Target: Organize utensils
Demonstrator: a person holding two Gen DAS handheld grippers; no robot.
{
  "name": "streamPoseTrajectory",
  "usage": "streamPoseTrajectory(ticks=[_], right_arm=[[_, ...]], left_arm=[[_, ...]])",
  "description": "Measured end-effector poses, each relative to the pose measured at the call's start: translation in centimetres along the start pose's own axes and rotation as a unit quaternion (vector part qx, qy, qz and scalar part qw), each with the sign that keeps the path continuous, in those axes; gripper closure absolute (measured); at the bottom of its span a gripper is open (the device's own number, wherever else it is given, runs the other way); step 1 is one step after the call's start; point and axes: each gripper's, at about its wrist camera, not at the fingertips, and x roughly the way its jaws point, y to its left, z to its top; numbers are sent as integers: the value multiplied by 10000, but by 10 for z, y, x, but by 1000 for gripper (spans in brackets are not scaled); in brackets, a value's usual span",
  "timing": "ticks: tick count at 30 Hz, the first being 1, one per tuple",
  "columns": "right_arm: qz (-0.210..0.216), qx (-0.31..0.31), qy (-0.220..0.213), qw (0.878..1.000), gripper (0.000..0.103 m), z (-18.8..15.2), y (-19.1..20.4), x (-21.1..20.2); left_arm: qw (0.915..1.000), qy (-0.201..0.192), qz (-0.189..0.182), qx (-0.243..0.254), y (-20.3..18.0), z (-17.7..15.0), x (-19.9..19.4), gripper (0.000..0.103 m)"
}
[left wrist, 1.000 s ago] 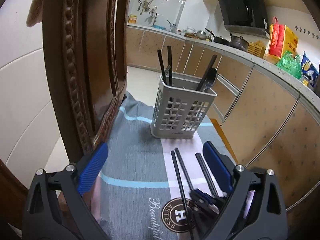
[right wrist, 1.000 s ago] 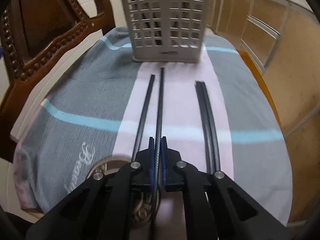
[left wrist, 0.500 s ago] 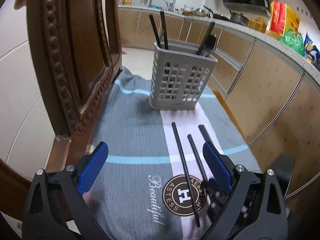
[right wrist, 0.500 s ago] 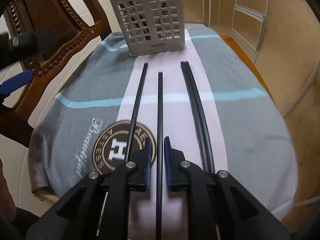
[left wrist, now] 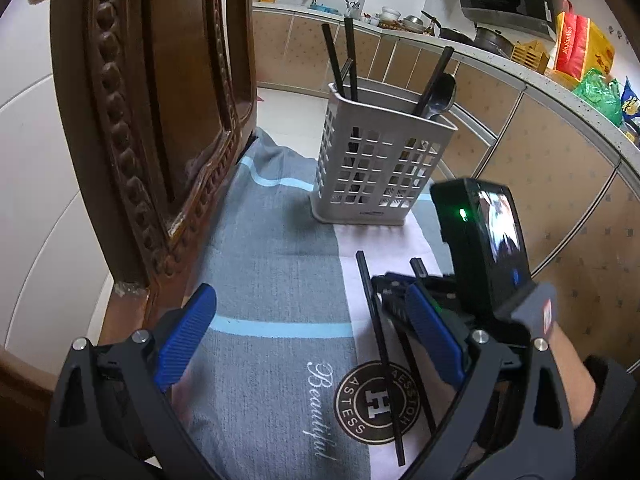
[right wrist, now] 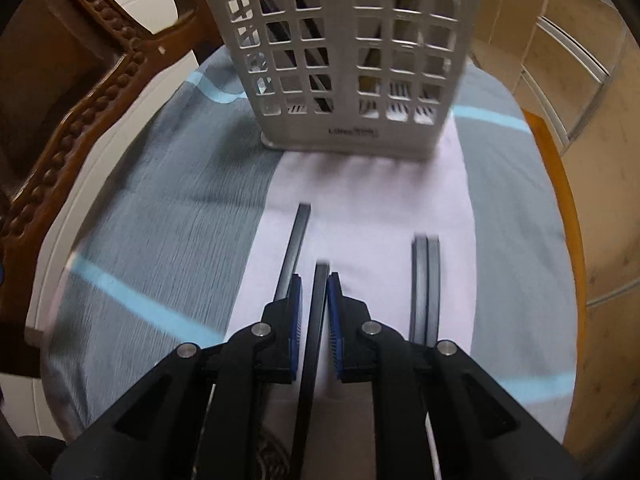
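A grey slotted utensil holder point(left wrist: 376, 168) stands at the far end of the cloth, with black chopsticks point(left wrist: 338, 64) and a dark spoon point(left wrist: 440, 94) in it; it also shows in the right wrist view point(right wrist: 348, 56). My right gripper point(right wrist: 314, 312) is low over the cloth, its blue pads point(right wrist: 334, 320) a narrow gap apart around one black chopstick point(right wrist: 316, 320), not clamped. Another chopstick point(right wrist: 294, 248) lies to its left and a pair point(right wrist: 426, 280) to its right. My left gripper point(left wrist: 308, 336) is wide open and empty above the cloth's near end.
A carved brown wooden chair back point(left wrist: 152, 128) rises close along the left of the cloth point(left wrist: 272, 280). The right gripper's body point(left wrist: 480, 248) sits at the right in the left wrist view. Kitchen cabinets point(left wrist: 540, 152) curve behind and right.
My right gripper has slid forward along the middle chopstick toward the holder, its pads staying slightly apart after releasing the clamp seen a second ago. The left gripper stays open and has shifted its view.
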Motion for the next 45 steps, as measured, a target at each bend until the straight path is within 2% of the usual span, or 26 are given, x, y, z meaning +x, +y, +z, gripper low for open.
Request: streamPoseTrajectory(ticks=[3, 5, 7, 10, 14, 16, 18, 21, 22, 23, 26, 27, 30, 35, 41, 45], right_arm=[[-26, -33, -51, 10000, 94, 2, -3, 2], [99, 80, -377, 9992, 95, -3, -12, -10], [430, 346, -730, 9958, 95, -7, -29, -35], [990, 648, -1378, 9834, 95, -20, -54, -87], [1372, 803, -1818, 9704, 95, -34, -77, -118], [1470, 836, -1852, 9680, 95, -35, -84, -120], [1453, 832, -1865, 9681, 95, -35, -85, -121], [1662, 1000, -1779, 9647, 95, -32, -97, -114], [1721, 1034, -1734, 9642, 95, -31, -100, -111], [1755, 1062, -1707, 9637, 96, -28, -99, -107], [1832, 1121, -1615, 9632, 96, -26, -102, -101], [1855, 1134, -1604, 9628, 96, -27, -103, -101], [1918, 1151, -1653, 9605, 96, -28, -105, -107], [1972, 1169, -1795, 9567, 96, -31, -109, -120], [1997, 909, -2146, 9517, 96, -45, -98, -163], [1946, 653, -2451, 9475, 96, -63, -84, -203]], left_arm=[[10000, 67, 41, 17, -1, -2, 4, 8], [9999, 131, 52, 49, -3, -3, 8, 8], [9997, 193, 41, 113, -6, -5, 12, 8], [9992, 319, -10, 231, -19, -2, 25, 9], [9970, 619, -14, 459, -45, 11, 55, 11], [9940, 942, 18, 558, -57, 17, 79, 25], [9888, 1373, 75, 575, -66, 20, 108, 33], [9830, 1705, 255, 636, -70, 20, 135, 39], [9809, 1816, 342, 606, -70, 21, 144, 46], [9792, 1933, 340, 505, -68, 22, 152, 50], [9782, 1948, 534, 481, -68, 30, 161, 70], [9778, 1992, 491, 430, -67, 33, 164, 93], [9764, 2075, 381, 464, -68, 37, 168, 96], [9844, 1683, 230, 464, -65, 47, 134, 96], [9931, 1012, -52, 593, -61, 54, 45, 96], [9951, 489, -120, 855, -67, 40, -19, 96]])
